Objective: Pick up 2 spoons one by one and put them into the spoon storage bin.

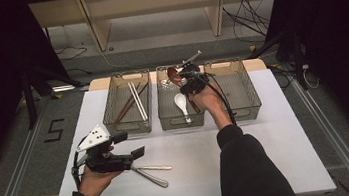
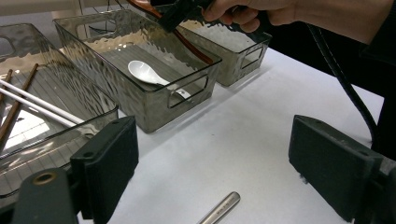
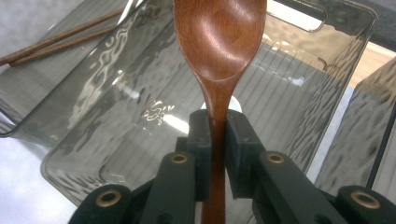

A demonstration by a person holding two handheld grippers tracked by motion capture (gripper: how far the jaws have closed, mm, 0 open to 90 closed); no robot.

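Right gripper (image 3: 217,140) pinches a glossy brown wooden spoon (image 3: 219,37) (seemingly over the middle bin (image 1: 167,120)); left gripper (image 2: 212,163) gapes empty.

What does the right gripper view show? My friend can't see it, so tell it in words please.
The right gripper is shut on the neck of a brown wooden spoon, whose bowl points up and away over a clear grey bin. Brown chopsticks lie in another bin at the upper left.

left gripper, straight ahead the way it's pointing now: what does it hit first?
Probably the near wall of the middle bin, the one holding the white spoon. Only bare table lies between the open left gripper and it; depth is uncertain.
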